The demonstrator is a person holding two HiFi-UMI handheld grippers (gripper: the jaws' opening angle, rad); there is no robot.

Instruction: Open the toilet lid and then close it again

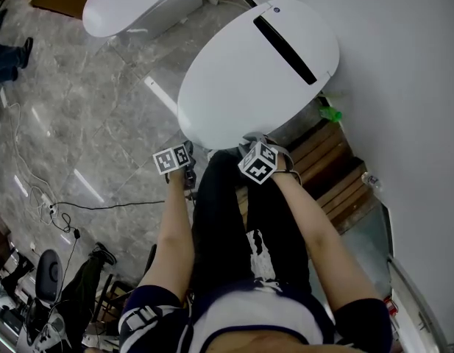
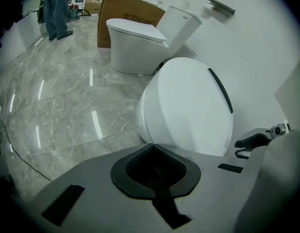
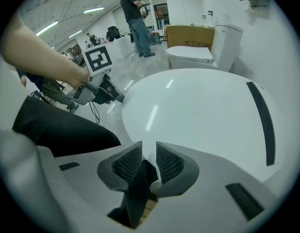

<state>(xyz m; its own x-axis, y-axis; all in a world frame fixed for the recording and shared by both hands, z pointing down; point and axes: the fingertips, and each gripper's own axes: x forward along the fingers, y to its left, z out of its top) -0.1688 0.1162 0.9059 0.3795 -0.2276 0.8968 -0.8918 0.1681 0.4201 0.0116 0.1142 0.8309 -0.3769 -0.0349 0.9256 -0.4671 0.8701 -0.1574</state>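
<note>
**Toilet lid**: white, oval, lying shut on its bowl against the wall, on the grey marble floor. A dark strip runs along its rear part.

**Right gripper**: at the lid's front rim, pointing steeply down. The jaws stand at a narrow gap, and the white rim fills that gap from pad to pad. In the head view it sits at the lid's near edge.

**Left gripper**: jaws fully together, nothing between them. It hangs just beside the lid's front-left edge, apart from it, over the floor.

**Second toilet**: stands well apart, lid down.
</note>
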